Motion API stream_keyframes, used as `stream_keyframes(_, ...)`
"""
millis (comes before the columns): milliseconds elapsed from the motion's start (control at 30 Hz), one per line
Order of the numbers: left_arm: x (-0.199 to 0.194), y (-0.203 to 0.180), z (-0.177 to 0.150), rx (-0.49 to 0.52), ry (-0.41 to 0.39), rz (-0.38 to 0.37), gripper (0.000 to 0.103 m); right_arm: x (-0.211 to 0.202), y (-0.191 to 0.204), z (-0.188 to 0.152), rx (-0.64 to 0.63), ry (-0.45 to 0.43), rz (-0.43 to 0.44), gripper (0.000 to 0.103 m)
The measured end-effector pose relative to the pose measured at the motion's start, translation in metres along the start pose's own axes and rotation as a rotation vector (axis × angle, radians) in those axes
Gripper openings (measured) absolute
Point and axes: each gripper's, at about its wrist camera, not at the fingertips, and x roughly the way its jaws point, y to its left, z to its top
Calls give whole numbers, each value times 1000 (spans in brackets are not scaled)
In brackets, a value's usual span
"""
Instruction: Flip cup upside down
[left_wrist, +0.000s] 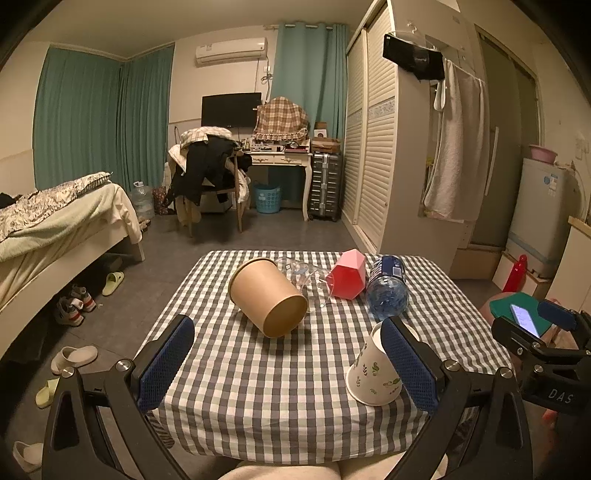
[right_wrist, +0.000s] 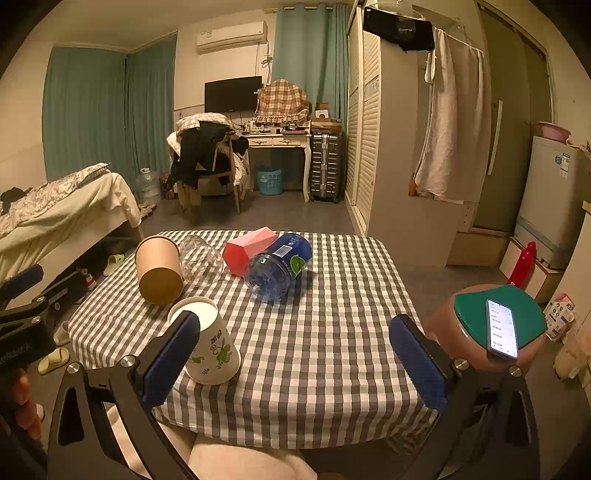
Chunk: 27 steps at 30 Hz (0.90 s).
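A white paper cup with green leaf print (left_wrist: 373, 373) stands upside down, wide mouth down, on the checkered tablecloth (left_wrist: 280, 387) near the front; it also shows in the right wrist view (right_wrist: 212, 345). My left gripper (left_wrist: 290, 363) is open and empty, its right finger just in front of the cup. My right gripper (right_wrist: 301, 356) is open and empty, its left finger overlapping the cup's near side. A brown paper cup (left_wrist: 267, 295) lies on its side further back, seen also in the right wrist view (right_wrist: 159, 269).
A clear plastic cup (right_wrist: 201, 260), a pink-red box (right_wrist: 249, 249) and a blue water bottle (right_wrist: 279, 266) lie toward the table's back. A stool with a green top and a phone (right_wrist: 500, 328) stands at the right. Bed and shoes are at the left.
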Motion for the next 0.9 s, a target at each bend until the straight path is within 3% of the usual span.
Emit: stream_keyframes(900, -4, 1, 0, -4, -5, 9, 103, -1, 2, -1, -18, 1, -13, 103)
